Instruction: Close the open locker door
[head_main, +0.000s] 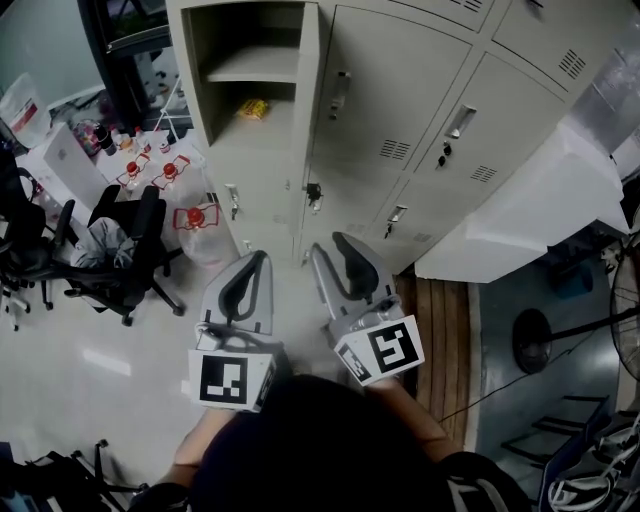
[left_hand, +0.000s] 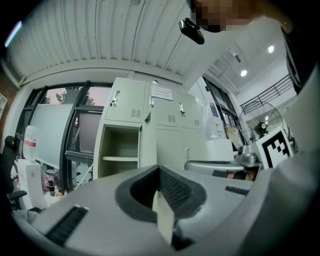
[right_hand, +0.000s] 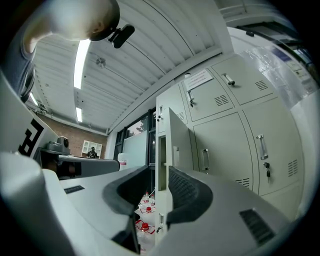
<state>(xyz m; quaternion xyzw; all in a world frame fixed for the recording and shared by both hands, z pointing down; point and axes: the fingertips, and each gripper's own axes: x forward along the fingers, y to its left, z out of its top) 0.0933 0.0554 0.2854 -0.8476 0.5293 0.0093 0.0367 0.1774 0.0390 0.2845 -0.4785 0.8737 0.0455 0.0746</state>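
Locker door (head_main: 310, 130) is standing open ahead; I am holding the right hand-held gripper (head_main: 328, 245) parted and empty, the left hand-held gripper (head_main: 261, 259) pinched together.

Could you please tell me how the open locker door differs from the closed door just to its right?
The open locker door stands swung out, showing mostly its edge; the closed door lies flush, showing its whole face. Beside the open locker door a shelf is exposed; the closed door hides its compartment and shows its handle. Both are the same pale colour.
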